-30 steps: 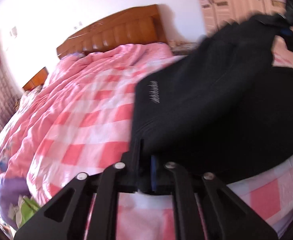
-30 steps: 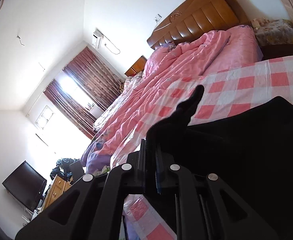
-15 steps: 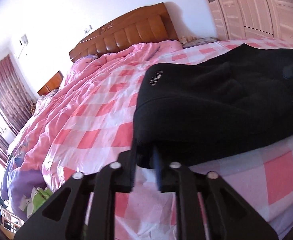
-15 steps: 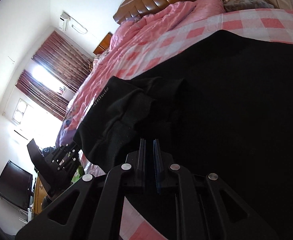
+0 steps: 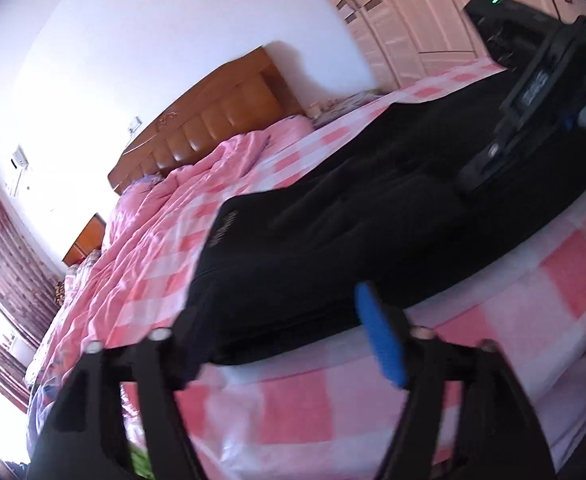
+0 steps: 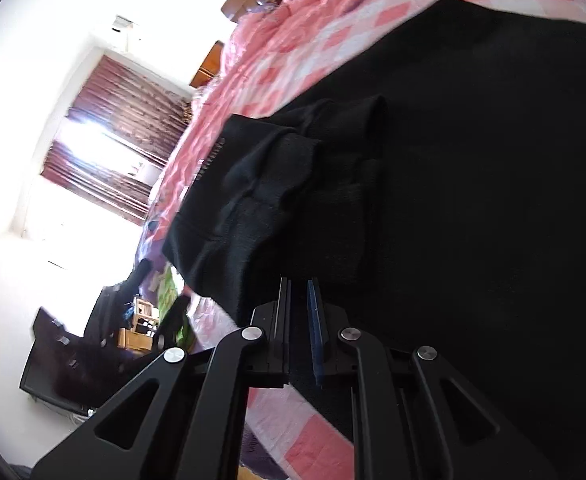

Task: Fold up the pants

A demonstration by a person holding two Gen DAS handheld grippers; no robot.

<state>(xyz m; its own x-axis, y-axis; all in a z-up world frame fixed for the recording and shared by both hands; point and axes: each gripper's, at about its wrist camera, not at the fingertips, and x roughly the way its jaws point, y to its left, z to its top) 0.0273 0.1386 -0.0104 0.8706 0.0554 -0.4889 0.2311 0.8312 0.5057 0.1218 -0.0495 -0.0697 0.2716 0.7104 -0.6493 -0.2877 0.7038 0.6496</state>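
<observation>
Pink checked bed (image 5: 293,408): left gripper (image 5: 285,344) just opened; right gripper (image 6: 299,320) pinches pants (image 5: 333,240).

A pink-checked bed (image 5: 301,412) carries folded black pants (image 5: 333,248) beside a rumpled pink quilt (image 5: 197,184).

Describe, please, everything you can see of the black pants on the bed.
The black pants are of a thick, soft, matte fabric and lie folded on the pink checked bedspread, near its front edge. Small pale lettering marks the top layer near one corner. In the right wrist view, ribbed hems sit stacked on the fold. The right gripper is shut on the near edge. The left gripper has just been opening; its jaws straddle another edge without pressing.
</observation>
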